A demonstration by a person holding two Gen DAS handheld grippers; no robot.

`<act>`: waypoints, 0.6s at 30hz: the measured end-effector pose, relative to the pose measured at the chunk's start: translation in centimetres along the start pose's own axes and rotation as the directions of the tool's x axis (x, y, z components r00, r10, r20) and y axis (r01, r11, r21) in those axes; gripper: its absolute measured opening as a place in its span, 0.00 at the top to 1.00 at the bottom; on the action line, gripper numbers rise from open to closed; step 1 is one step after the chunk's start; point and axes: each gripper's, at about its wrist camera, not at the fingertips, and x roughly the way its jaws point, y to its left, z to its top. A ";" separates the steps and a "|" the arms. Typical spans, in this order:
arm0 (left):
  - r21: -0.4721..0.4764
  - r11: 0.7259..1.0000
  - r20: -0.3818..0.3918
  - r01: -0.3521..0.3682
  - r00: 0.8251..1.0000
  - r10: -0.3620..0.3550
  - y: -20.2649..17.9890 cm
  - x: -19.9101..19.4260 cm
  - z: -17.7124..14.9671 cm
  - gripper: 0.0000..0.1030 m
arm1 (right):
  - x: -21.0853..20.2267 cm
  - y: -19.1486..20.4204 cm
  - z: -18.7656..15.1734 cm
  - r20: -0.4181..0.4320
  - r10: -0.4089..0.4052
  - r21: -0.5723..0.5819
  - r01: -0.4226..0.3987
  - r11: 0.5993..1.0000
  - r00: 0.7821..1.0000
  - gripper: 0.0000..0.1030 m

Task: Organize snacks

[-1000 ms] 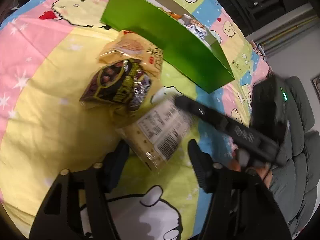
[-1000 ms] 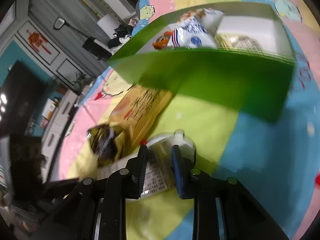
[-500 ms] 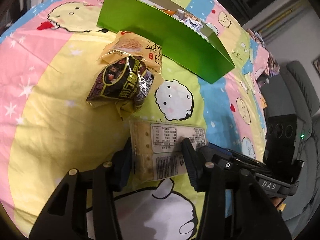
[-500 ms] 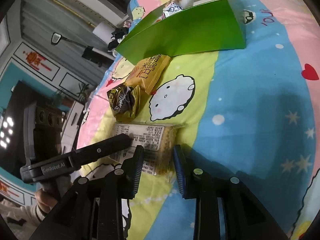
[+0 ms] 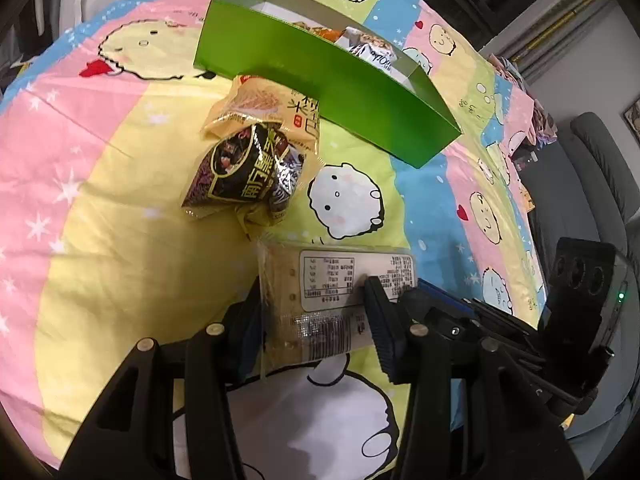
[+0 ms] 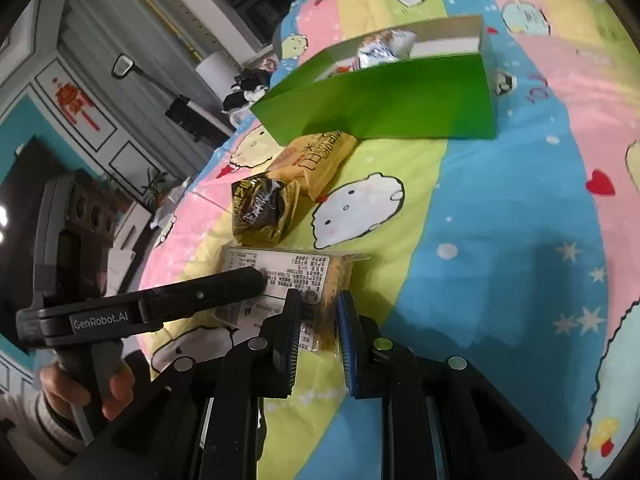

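- The bed's cartoon-print sheet (image 5: 100,208) carries everything; it is striped pink, yellow, green and blue.
- A green box (image 5: 328,84) lies open at the far side, with snack bags inside, one of them white and blue (image 6: 380,50).
- Touching the box's near wall is an orange-yellow snack bag (image 5: 276,112); a dark crinkled snack packet (image 5: 244,176) lies on its near end.
- Nearest is a clear cracker pack (image 5: 332,292) with a white label, flat on the sheet and just short of the dark packet.
- The left tool (image 5: 312,320) straddles the cracker pack, its fingers on either side and seemingly against the wrapper; whether they truly press it I cannot tell.
- The right tool (image 6: 318,328) pinches the pack's end between blue pads; its jaws have just closed.
- The left tool's dark finger (image 6: 224,284) lies across the label, and a hand (image 6: 80,384) grips its handle.
- A second ago the pack was tilted and skewed beside the dark packet; it now lies square, nearer both tools, away from the box.
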 end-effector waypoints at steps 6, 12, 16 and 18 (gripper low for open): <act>0.003 1.000 0.024 0.022 0.999 -0.022 -0.5 -1.1 0.3 0.54 | -1.2 0.8 0.3 0.042 -0.012 -0.007 0.013 1.000 0.999 0.81; 0.031 0.999 0.068 0.037 0.997 -0.039 -1.7 -2.3 1.1 0.54 | -2.6 1.9 1.2 0.090 -0.026 -0.025 0.028 0.999 0.996 0.81; 0.054 0.998 0.093 0.042 0.995 -0.047 -2.5 -3.0 1.9 0.54 | -3.6 2.2 1.8 0.119 -0.028 -0.034 0.032 0.999 0.993 0.81; 0.060 0.997 0.103 0.048 0.993 -0.054 -2.8 -3.1 2.3 0.54 | -4.0 2.3 2.1 0.140 -0.028 -0.036 0.033 0.999 0.990 0.81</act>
